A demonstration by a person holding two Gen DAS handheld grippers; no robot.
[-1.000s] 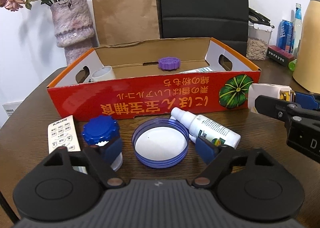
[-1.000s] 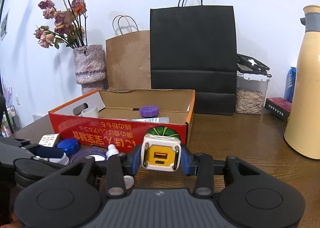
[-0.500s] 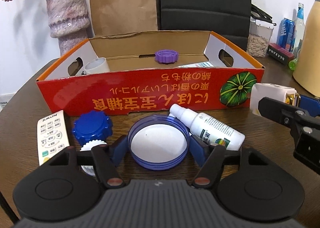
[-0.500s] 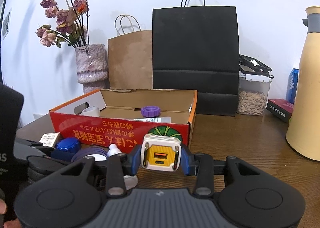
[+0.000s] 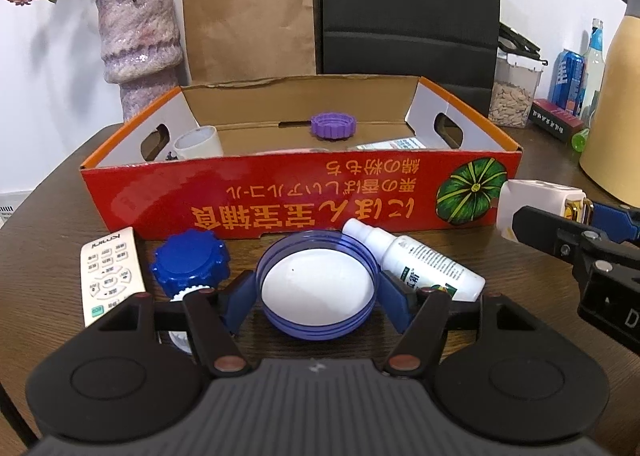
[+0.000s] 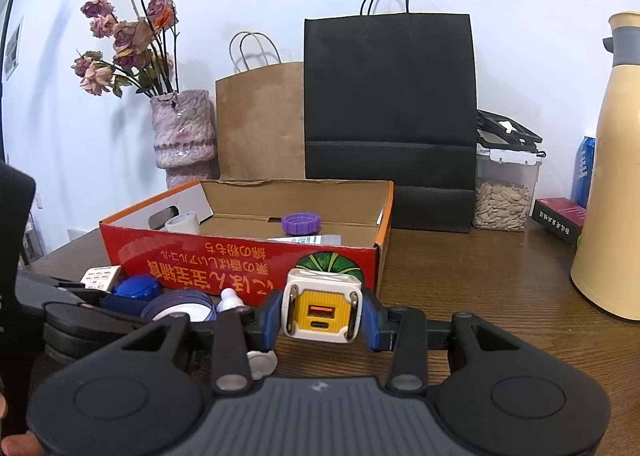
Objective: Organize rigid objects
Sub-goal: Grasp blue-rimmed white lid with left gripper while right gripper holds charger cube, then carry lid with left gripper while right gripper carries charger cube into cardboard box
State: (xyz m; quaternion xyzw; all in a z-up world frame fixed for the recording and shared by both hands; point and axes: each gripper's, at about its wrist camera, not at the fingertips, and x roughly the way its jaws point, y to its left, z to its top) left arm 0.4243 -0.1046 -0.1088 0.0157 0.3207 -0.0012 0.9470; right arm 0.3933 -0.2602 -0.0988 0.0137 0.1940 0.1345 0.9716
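Observation:
A round blue dish [image 5: 316,284] with a white inside lies on the wooden table in front of the red cardboard box [image 5: 280,192]. My left gripper [image 5: 318,296] is shut on it, one pad pressing each side. Beside the dish are a blue-capped jar [image 5: 188,264], a white remote [image 5: 110,272] and a white spray bottle [image 5: 416,260]. My right gripper [image 6: 322,316] is shut on a white and yellow cube charger [image 6: 322,308], held just off the box's right front corner. Inside the box are a purple cap [image 5: 333,126] and a white cup [image 5: 198,142].
Behind the box stand a mottled vase [image 5: 138,36], a brown paper bag [image 5: 248,12] and a black bag [image 6: 390,116]. At the right are a seed container [image 6: 504,192], a dark red box [image 6: 560,214] and a tall cream jug [image 6: 612,176].
My left gripper's jaws have narrowed from a wide stance, with one pad by the blue-capped jar, onto the sides of the blue dish. The right gripper and charger have not moved.

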